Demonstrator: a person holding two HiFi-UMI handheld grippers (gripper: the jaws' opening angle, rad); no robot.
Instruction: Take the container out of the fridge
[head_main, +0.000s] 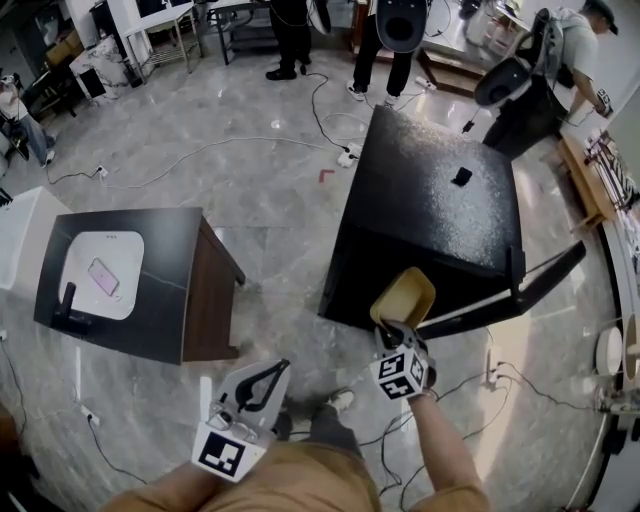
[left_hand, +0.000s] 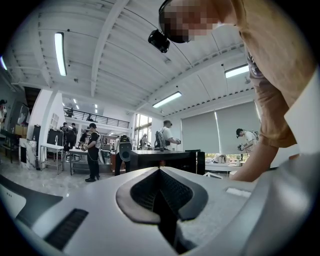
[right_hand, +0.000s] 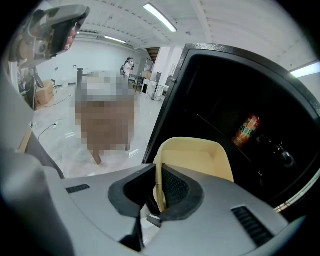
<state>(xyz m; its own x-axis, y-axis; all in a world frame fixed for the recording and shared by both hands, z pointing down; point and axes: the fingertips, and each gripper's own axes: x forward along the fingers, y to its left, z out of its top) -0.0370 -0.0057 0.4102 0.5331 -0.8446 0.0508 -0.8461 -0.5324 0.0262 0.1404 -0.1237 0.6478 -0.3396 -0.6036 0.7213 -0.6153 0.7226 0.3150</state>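
The container (head_main: 405, 297) is gripped by its rim in the right tongs (head_main: 390, 328), just outside the open fridge (head_main: 430, 190). The left tongs (head_main: 272, 375) are clenched on nothing.

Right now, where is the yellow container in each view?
Head view: the container is at lower centre, held by the right gripper in front of the fridge.
Left gripper view: not in it; the fridge is at centre.
Right gripper view: at centre, its rim between the jaws.
Shared landmark: the black fridge.
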